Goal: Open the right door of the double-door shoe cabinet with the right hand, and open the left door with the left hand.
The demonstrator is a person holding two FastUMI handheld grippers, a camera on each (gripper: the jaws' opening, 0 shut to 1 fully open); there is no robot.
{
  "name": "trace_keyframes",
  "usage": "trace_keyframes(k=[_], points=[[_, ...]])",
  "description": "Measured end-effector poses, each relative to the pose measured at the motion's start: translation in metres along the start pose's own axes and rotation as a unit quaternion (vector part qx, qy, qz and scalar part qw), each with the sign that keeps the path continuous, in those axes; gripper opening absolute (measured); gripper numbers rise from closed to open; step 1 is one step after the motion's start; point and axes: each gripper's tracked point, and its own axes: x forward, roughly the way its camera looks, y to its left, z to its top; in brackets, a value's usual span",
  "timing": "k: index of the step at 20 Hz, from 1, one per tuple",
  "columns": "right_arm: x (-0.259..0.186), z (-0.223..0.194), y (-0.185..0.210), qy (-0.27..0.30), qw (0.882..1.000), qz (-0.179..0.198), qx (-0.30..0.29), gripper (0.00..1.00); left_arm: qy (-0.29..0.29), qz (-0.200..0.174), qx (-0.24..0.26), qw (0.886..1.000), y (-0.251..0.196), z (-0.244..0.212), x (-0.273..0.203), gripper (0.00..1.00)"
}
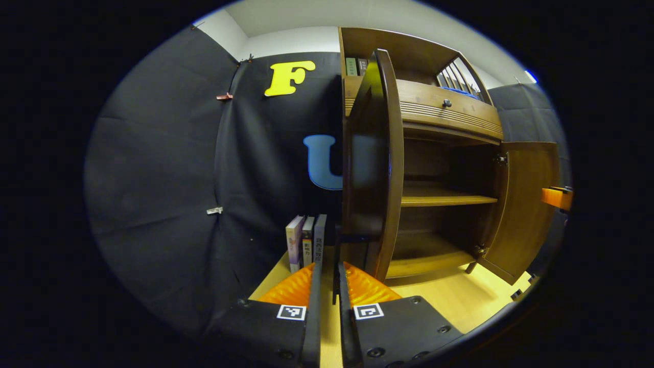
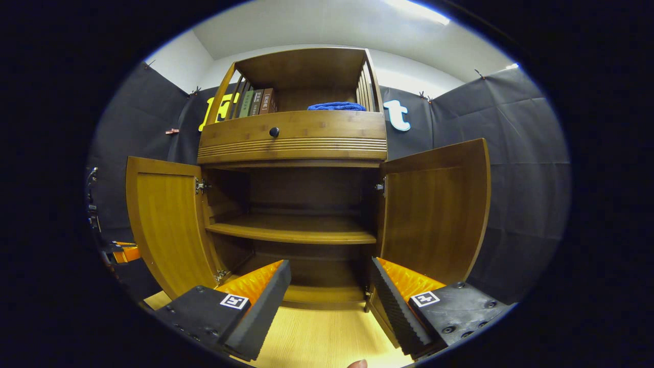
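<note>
The wooden shoe cabinet [image 2: 291, 140] has both doors swung wide, showing its bare inner shelf [image 2: 296, 230]. In the left gripper view the left door [image 1: 380, 168] stands edge-on just ahead. My left gripper [image 1: 329, 266] has its fingers almost together around the door's thin dark handle [image 1: 335, 276]. The right door [image 1: 521, 209] hangs open at the far side, with an orange part of the right gripper [image 1: 557, 197] beside it. In the right gripper view my right gripper [image 2: 331, 268] is open and holds nothing. It faces the cabinet between the left door [image 2: 163, 225] and the right door [image 2: 434, 214].
Three books [image 1: 305, 240] stand on the light wooden table [image 2: 317, 337] left of the cabinet. Above the doors are a drawer with a dark knob [image 2: 274, 132], a row of books [image 2: 255, 102] and a blue cloth [image 2: 336, 106]. Black cloth walls surround the booth.
</note>
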Motion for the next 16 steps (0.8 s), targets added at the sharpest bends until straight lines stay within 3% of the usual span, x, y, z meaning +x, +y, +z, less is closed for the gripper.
trace_keyframes(k=[3,5,10,12,16], points=[[0.004,-0.002,-0.003,0.002,1.000,0.010,0.006,1.00,-0.015,0.009,-0.017,1.000,0.000,0.007,-0.015,0.24],[0.005,-0.005,-0.003,0.004,1.000,0.015,0.005,0.99,-0.022,0.008,-0.030,0.999,-0.005,0.010,-0.023,0.33],[0.016,-0.003,-0.004,0.004,1.000,0.025,0.005,0.99,-0.050,0.005,-0.018,0.999,-0.022,0.030,-0.042,0.80],[0.019,-0.001,-0.006,0.001,1.000,0.028,0.002,0.99,-0.055,0.004,-0.011,0.998,-0.035,0.036,-0.047,0.94],[0.027,0.008,-0.013,-0.012,0.999,0.031,-0.009,0.97,-0.059,-0.013,-0.006,0.998,-0.070,0.047,-0.045,0.95]])
